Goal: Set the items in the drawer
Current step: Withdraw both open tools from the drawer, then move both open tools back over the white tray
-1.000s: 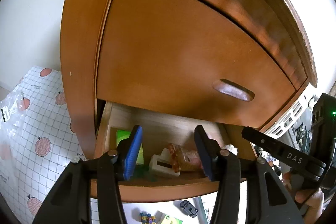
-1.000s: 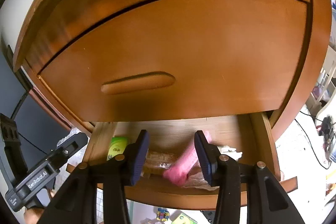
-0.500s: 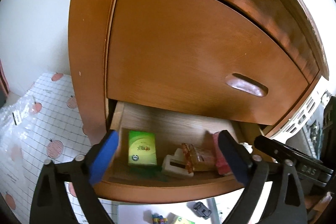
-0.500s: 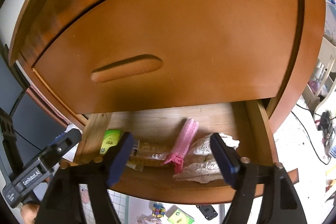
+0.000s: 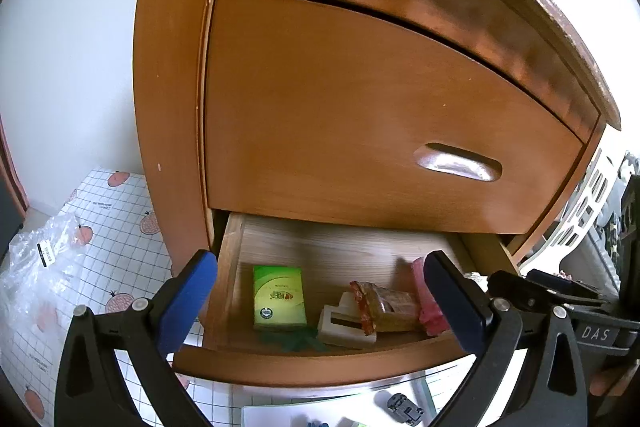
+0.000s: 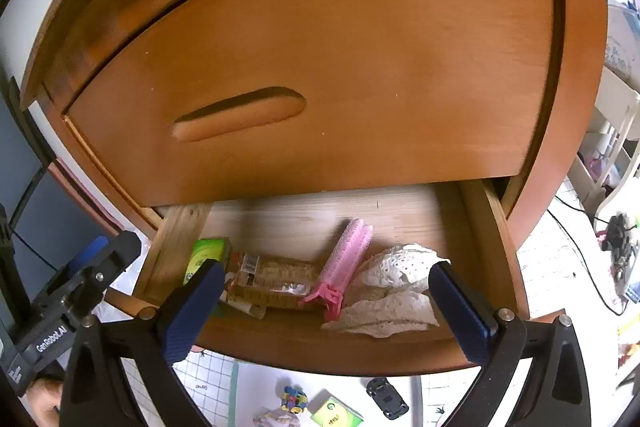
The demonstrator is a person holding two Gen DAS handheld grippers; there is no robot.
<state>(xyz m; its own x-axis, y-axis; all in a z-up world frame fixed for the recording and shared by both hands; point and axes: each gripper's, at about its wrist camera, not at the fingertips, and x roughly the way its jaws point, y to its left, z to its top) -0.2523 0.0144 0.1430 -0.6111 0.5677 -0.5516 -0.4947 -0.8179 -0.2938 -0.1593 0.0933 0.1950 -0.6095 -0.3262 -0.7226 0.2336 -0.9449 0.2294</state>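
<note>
Left claw [image 5: 320,261]: jaws opening, already spread wide, gripping nothing, poised just in front of the pulled-out drawer [image 5: 320,367] and tilted down toward it. Right claw [image 6: 326,269]: likewise opening, wide, pads clear of everything, held over the front edge of the same drawer.

Inside the drawer, from left to right:
- green box [image 5: 278,297], lying flat near the left wall;
- small white box [image 5: 344,327], against the front wall;
- clear snack packet [image 6: 276,281], resting partly on the white box;
- pink ribbed clip [image 6: 352,255], lying at a slant, its lower end touching the snack packet;
- white lace cloth [image 6: 396,279], crumpled just right of the clip.

Above the drawer, a closed cabinet front [image 5: 360,127] with a recessed oval handle.

Below, on the checked floor mat [image 5: 120,219]: toy car [image 6: 386,397], second green box [image 6: 336,413], coloured block toy [image 6: 294,397]. At the left, a crumpled plastic bag [image 5: 36,267].
</note>
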